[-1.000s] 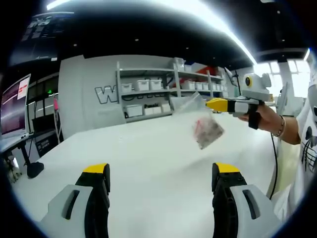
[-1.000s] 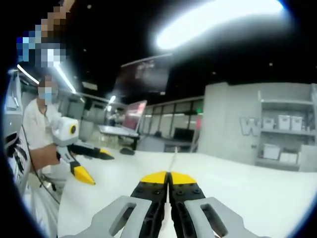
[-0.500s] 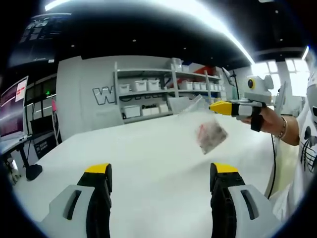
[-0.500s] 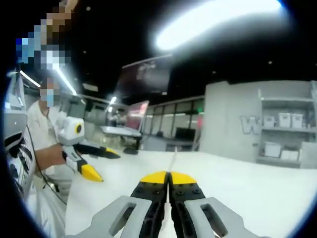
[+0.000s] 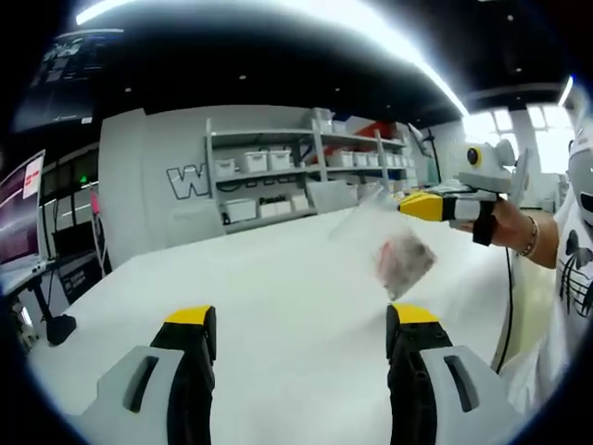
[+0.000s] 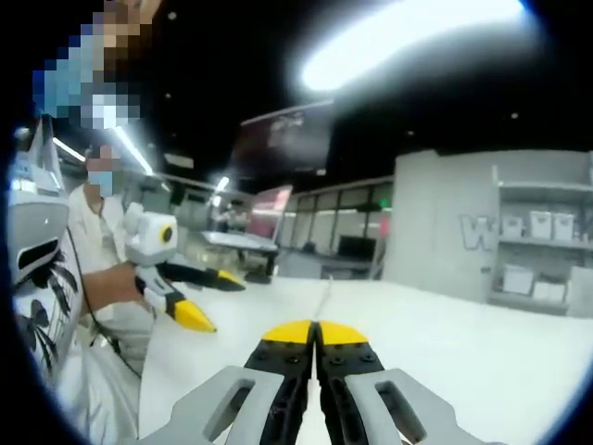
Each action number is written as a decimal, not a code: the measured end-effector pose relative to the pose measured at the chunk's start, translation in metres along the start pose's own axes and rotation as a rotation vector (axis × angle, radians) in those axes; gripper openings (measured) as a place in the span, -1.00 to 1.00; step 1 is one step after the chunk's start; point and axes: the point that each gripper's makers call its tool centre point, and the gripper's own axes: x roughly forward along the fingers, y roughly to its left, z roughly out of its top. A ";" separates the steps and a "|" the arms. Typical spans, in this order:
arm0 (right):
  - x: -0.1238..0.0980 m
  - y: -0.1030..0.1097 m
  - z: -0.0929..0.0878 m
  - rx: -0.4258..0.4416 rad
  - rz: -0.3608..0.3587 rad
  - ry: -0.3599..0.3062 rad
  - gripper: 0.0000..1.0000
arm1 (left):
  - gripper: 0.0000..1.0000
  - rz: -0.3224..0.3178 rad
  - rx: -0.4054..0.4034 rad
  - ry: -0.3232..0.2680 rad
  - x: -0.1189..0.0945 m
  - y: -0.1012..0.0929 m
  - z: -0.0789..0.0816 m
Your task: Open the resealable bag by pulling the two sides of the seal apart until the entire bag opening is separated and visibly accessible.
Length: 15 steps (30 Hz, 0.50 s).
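One resealable bag hangs in the air above the white table, clear plastic with a dark reddish lump of contents in its lower part. In the left gripper view its top edge is pinched at the yellow tips of the right gripper, which a hand holds at the right side. In the right gripper view the right gripper's jaws are pressed together on a thin sliver of the bag's edge, seen end-on. The left gripper is low in its own view, jaws spread wide with nothing between them, apart from the bag. In the right gripper view it appears at the left, held over the table edge. Shelves with white bins line the far wall.
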 end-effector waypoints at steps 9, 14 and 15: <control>0.005 0.000 -0.006 -0.019 0.017 0.018 -1.00 | 0.33 -0.006 0.028 0.015 0.001 0.001 -0.004; 0.006 0.016 -0.013 -0.082 0.060 0.046 -1.00 | 0.22 -0.020 0.054 0.009 0.001 -0.002 -0.003; 0.006 0.020 -0.013 -0.096 0.072 0.047 -1.00 | 0.20 -0.026 0.062 0.009 0.002 -0.003 -0.003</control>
